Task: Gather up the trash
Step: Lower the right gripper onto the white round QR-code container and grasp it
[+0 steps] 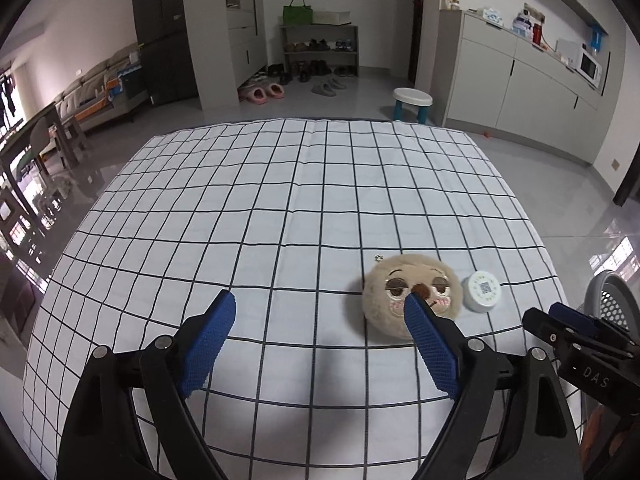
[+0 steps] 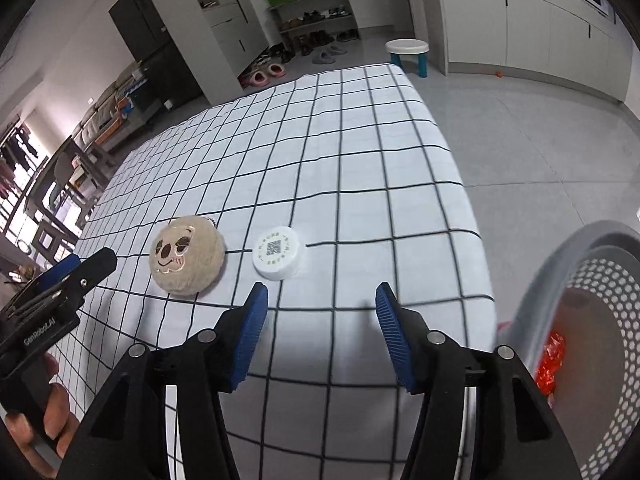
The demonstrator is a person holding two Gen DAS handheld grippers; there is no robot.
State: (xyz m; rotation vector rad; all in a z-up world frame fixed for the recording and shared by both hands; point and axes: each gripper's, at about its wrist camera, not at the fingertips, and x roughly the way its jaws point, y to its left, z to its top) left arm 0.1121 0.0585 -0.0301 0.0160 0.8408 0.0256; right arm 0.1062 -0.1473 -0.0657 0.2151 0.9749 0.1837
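Observation:
A round beige plush face (image 1: 394, 276) lies on the checked tablecloth (image 1: 280, 200), with a white round cap (image 1: 482, 291) bearing a printed code just to its right. My left gripper (image 1: 320, 300) hovers open in front of the plush; its right finger overlaps the plush in the left wrist view, and nothing is between its pads. My right gripper (image 2: 322, 291) is open and holds nothing. It sits just short of the cap (image 2: 278, 254), and the plush (image 2: 186, 260) is to its left. Each gripper shows in the other's view: the right gripper (image 1: 546, 314) and the left gripper (image 2: 86, 262).
A grey perforated basket (image 2: 580, 248) stands off the table's right edge with a red wrapper (image 2: 554, 360) inside. A hand (image 2: 52, 400) holds the left tool. Beyond the table's far edge are a small white stool (image 1: 412, 98), shoe shelves and cabinets.

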